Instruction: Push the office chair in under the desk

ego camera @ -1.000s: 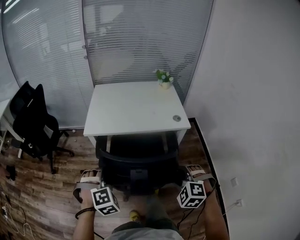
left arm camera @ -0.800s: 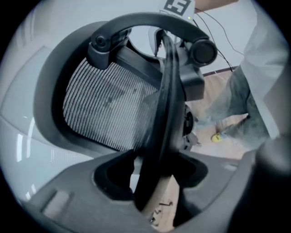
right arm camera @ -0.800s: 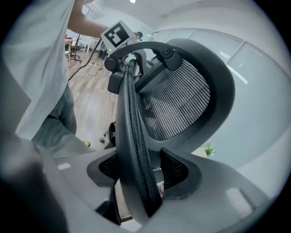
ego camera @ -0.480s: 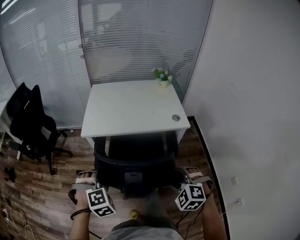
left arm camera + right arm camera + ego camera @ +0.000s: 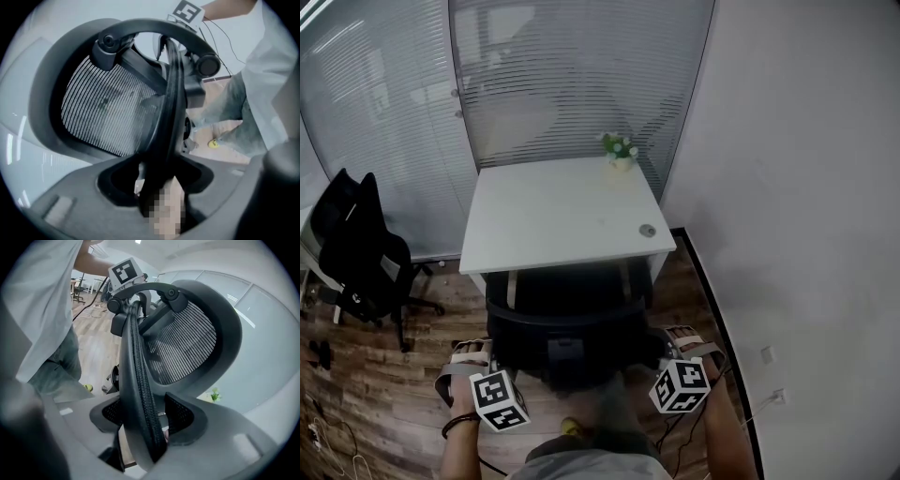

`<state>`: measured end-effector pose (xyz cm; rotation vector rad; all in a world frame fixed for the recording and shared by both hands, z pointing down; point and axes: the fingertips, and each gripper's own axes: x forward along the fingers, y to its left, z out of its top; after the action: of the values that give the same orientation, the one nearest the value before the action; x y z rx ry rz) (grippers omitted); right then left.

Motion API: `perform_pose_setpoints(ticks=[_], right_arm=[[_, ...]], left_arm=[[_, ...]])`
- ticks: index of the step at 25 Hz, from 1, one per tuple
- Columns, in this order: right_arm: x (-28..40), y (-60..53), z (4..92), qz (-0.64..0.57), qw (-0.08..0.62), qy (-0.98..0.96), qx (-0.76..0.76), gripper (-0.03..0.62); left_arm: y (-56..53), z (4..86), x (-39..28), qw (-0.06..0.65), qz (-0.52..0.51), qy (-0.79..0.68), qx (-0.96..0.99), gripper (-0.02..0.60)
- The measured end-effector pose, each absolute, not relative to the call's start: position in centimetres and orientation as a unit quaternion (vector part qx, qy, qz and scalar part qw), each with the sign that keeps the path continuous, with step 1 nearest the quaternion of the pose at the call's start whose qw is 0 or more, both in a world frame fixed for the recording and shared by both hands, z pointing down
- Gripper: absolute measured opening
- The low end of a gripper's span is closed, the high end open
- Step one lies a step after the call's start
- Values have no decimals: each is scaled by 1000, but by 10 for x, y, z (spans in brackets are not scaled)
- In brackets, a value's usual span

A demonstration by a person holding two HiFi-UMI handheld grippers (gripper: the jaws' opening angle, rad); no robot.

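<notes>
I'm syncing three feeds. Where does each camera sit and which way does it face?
Head view: on the person's head, facing steeply down at desk and office chair; both forearms, left gripper and right gripper show.
Left gripper view: on the left gripper, facing along jaws that have just been closing on the chair's backrest rim; trousers show.
Right gripper view: on the right gripper, along jaws clamping the other rim; shirt shows.
Shared: both gripper views show the backrest mesh.
</notes>
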<state>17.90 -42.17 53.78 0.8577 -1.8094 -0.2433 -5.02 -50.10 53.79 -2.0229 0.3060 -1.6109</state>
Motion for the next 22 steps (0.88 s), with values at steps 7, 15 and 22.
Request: perform_pose_setpoints(ticks=[7,15,22], right_arm=[[180,-428,536,-101,525,-763,363,233],[183,-424,537,-109,524,-762,365,232],[194,-421,539,-113,518,-771,351,232]], left_arm=[[-512,536,-48,273,-595,121,-746,233],[-510,539,-44,275,-597,134,-741,238],[-501,540,-36,258,-607,144,-737,238]])
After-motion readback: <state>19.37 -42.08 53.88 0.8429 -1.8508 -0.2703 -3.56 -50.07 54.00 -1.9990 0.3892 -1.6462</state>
